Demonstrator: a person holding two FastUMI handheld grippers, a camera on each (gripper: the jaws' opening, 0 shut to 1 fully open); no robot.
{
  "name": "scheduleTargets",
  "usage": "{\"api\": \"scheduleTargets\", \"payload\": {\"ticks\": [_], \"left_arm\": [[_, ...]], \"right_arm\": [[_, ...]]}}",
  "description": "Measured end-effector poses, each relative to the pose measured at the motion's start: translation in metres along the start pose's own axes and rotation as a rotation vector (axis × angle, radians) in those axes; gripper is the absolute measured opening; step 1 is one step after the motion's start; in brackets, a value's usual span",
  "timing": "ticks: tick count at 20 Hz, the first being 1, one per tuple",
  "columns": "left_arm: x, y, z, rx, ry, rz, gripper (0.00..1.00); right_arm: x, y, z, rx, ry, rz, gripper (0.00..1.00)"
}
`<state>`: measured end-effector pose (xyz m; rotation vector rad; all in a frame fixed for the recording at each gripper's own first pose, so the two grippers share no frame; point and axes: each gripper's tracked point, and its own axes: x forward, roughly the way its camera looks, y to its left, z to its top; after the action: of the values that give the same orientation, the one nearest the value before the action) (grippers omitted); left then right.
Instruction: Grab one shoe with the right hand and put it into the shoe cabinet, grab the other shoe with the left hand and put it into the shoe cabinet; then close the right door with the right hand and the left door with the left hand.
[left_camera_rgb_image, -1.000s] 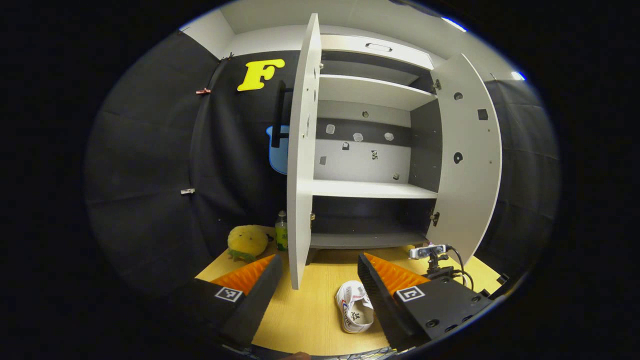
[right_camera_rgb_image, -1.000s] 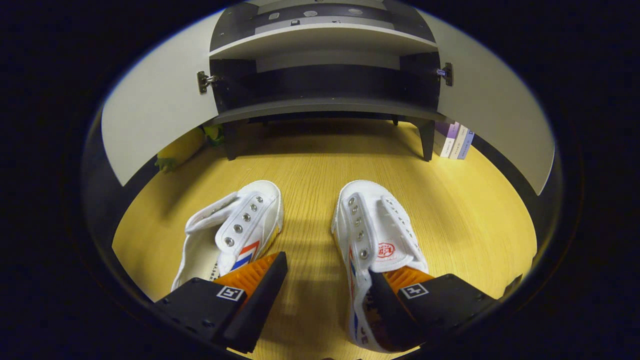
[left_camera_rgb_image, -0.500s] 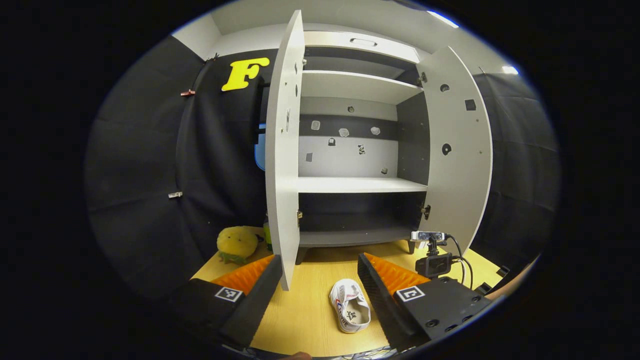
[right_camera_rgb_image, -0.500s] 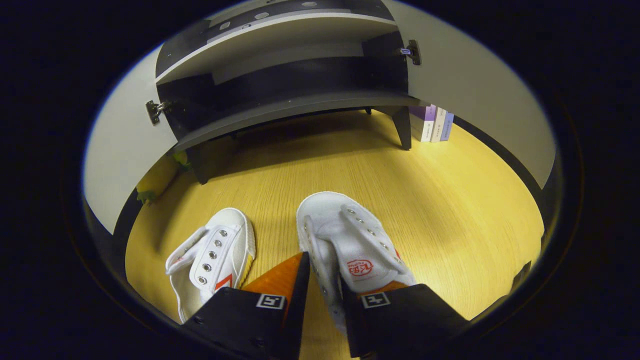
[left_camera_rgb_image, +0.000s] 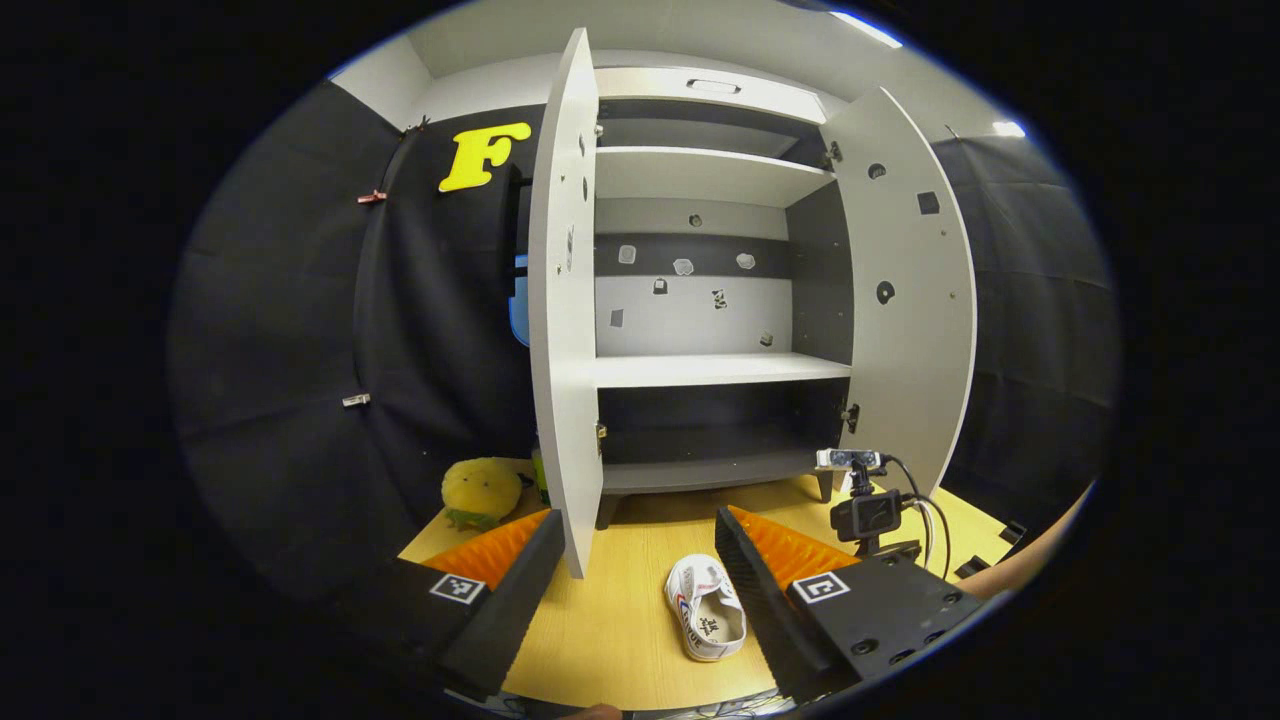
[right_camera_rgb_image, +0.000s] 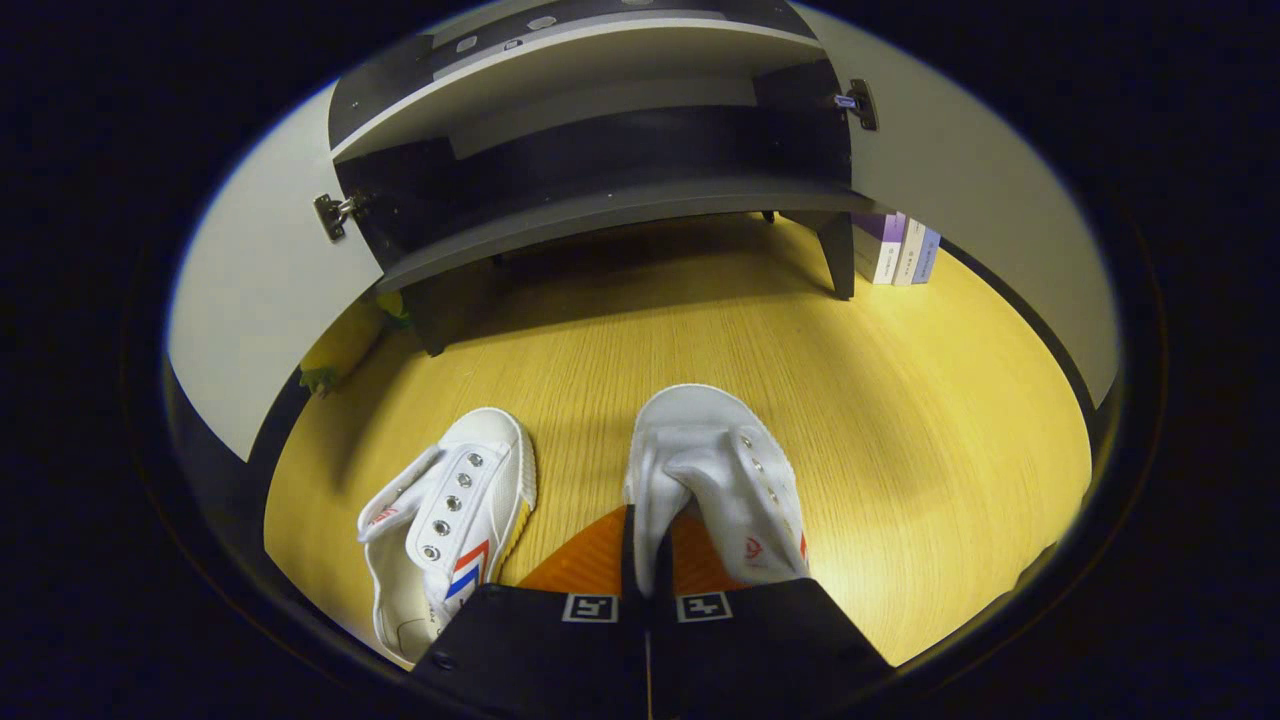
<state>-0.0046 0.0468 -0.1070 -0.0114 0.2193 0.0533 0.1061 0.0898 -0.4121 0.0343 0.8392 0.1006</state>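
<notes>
1. Right gripper (right_camera_rgb_image: 648, 560): its jaws are now pinching the side wall of the right shoe (right_camera_rgb_image: 715, 470), almost fully together with only the thin canvas between them. A second ago they were standing wide over the shoe; half a second ago they were narrowing on it. The grasp is reading as made.
2. Right shoe: it is sitting toe-forward on the floor (right_camera_rgb_image: 900, 420), pointing at the cabinet (right_camera_rgb_image: 610, 205), well short of the bottom shelf. Whether the sole is leaving the floor yet, I cannot tell.
3. Left shoe (right_camera_rgb_image: 445, 510): it is lying untouched just left of the held one, and is also showing in the left gripper view between that gripper's fingers.
4. Left gripper (left_camera_rgb_image: 640, 570): its jaws are standing wide, holding nothing, waiting back from the cabinet as they were a second ago, with the view drifting slightly.
5. Doors: the left door (left_camera_rgb_image: 560, 330) and right door (left_camera_rgb_image: 915, 300) are both standing open, shelves bare.
6. Meaning for the task: the first pick is appearing complete; the lift and carry to the shelf are likely next. A grip on thin canvas alone may be letting the shoe swing or slip.
</notes>
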Motion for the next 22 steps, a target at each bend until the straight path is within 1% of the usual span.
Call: {"api": "scheduleTargets", "payload": {"ticks": [4, 6, 7, 9, 10, 13, 16, 19, 22], "left_arm": [[-0.006, -0.005, 0.000, 0.023, -0.012, -0.017, 0.95], [-0.009, -0.008, -0.001, 0.012, -0.017, -0.026, 0.95], [-0.009, -0.009, -0.001, 0.005, -0.021, -0.027, 0.95], [-0.010, -0.010, 0.000, -0.007, -0.031, -0.019, 0.95], [-0.009, -0.010, 0.001, -0.012, -0.034, -0.015, 0.95], [-0.010, -0.010, 0.006, -0.038, -0.053, -0.013, 0.95], [-0.008, -0.009, 0.007, -0.031, -0.066, -0.014, 0.95], [-0.005, -0.008, 0.017, -0.026, -0.089, -0.010, 0.95], [0.000, -0.009, 0.030, -0.045, -0.103, -0.006, 0.95]], "right_arm": [[-0.034, 0.001, 0.011, -0.047, -0.031, -0.007, 0.07], [-0.055, 0.003, 0.029, -0.024, -0.055, 0.004, 0.06], [-0.067, -0.001, 0.040, -0.008, -0.070, -0.018, 0.06], [-0.093, -0.006, 0.068, -0.008, -0.131, -0.050, 0.06], [-0.106, -0.004, 0.082, -0.023, -0.158, -0.045, 0.06], [-0.144, 0.009, 0.132, -0.104, -0.262, -0.015, 0.06], [-0.182, 0.031, 0.178, -0.129, -0.387, 0.010, 0.07], [-0.203, 0.053, 0.222, -0.179, -0.452, 0.043, 0.06], [-0.214, 0.066, 0.270, -0.166, -0.501, 0.081, 0.06]]}}
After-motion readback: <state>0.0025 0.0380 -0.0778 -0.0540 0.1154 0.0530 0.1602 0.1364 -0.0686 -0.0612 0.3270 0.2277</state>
